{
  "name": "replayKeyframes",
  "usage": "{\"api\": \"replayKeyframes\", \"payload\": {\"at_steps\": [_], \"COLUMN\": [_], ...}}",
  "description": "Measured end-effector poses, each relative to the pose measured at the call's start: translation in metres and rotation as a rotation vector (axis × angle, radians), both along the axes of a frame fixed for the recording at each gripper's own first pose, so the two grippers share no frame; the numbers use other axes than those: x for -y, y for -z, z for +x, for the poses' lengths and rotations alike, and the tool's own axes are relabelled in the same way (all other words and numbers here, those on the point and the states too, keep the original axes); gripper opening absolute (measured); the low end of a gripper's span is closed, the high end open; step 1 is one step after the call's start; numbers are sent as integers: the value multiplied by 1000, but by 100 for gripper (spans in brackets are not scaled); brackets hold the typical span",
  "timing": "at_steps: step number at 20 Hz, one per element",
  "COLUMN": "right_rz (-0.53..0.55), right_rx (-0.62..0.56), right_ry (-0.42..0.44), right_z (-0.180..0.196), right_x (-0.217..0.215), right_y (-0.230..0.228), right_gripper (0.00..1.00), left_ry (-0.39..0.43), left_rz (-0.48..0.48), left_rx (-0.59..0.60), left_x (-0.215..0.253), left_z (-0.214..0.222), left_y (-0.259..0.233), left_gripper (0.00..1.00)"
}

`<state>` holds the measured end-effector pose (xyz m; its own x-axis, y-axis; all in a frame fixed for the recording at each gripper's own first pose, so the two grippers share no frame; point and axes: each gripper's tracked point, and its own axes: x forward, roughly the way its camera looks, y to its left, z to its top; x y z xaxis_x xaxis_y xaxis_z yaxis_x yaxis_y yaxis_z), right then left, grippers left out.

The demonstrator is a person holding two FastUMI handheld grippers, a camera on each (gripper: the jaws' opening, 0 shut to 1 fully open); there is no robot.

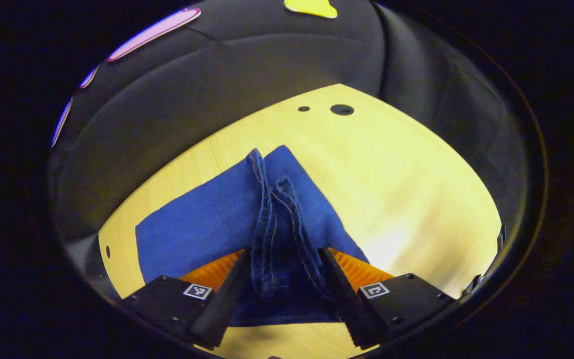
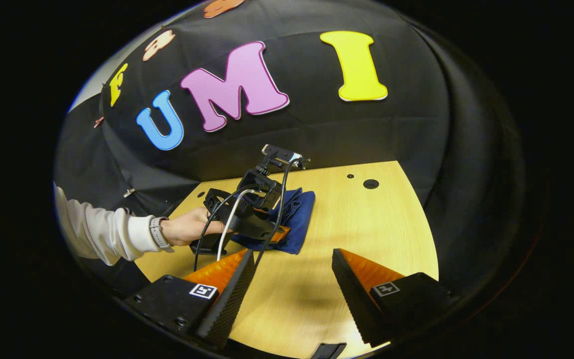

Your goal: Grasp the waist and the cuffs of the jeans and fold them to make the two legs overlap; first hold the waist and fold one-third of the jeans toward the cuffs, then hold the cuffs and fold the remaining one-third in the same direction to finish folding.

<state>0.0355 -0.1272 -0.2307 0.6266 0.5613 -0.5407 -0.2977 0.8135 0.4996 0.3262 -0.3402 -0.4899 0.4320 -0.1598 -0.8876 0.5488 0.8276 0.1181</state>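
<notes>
Between the left gripper's (image 1: 284, 294) fingers bunches the jeans (image 1: 227, 224).

There is one pair of jeans (image 1: 207, 224) on one table (image 1: 406, 199), the table has two round holes (image 1: 342, 109) at its far end, and there are two grippers, the left gripper (image 1: 284, 294) and the right gripper (image 2: 292, 289).

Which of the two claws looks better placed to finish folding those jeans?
The left claw: a bunched hem of the jeans lies between its fingers. The right claw hangs open over bare table, apart from the cloth.
</notes>
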Motion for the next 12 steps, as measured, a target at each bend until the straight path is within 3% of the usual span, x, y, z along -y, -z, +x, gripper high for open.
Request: {"api": "replayKeyframes", "payload": {"at_steps": [1,3,6,9,12], "right_rz": [1,2,-69,-131,-162], "right_rx": [10,57,227,416,557], "right_ry": [1,7,32,115,193], "right_z": [-14,-35,-50,-55,-68], "right_x": [-2,-3,0,1,-1], "right_y": [-11,-43,-106,-179,-235], "right_gripper": [96,96,96,97,97], "left_ry": [-8,-42,-107,-138,-193], "left_rz": [-78,-193,-338,-315,-326], "left_rx": [46,199,426,683,798], "left_x": [7,-5,-49,-108,-132], "left_z": [-12,-36,-110,-189,-263], "left_y": [-34,-117,-246,-344,-400], "left_gripper": [98,98,98,98,97]}}
